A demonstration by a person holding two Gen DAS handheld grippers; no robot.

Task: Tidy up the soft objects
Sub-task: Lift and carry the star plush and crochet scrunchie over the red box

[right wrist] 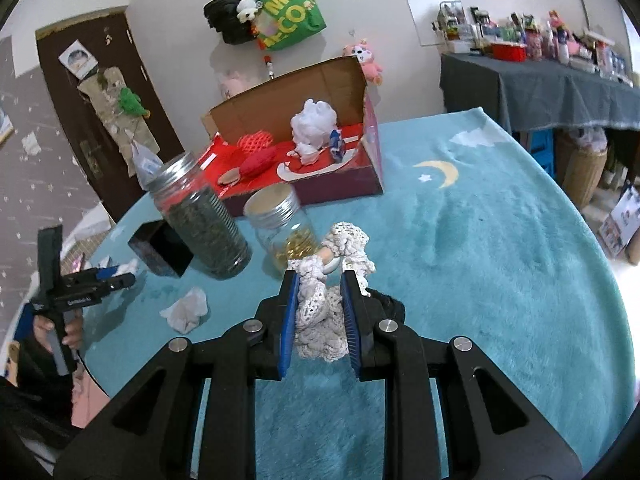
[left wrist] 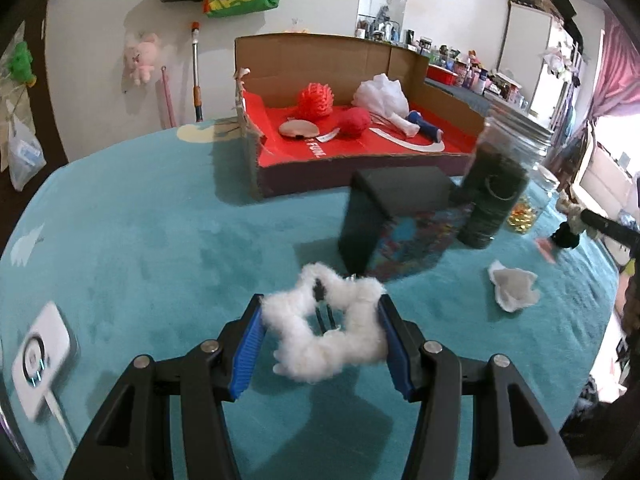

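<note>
1. Left gripper [left wrist: 320, 316] – pinching white fluffy ring [left wrist: 324, 332], aloft over the table's [left wrist: 140, 220] near edge.
2. Right gripper [right wrist: 320, 300] – clamped on crochet bundle [right wrist: 324, 308].
3. Carry each clear of jars [right wrist: 204, 220] – release inside cardboard box [left wrist: 320, 52].

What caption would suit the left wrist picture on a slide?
Left gripper holds a fluffy white hair clip over the teal blanket, facing the cardboard box.
</note>
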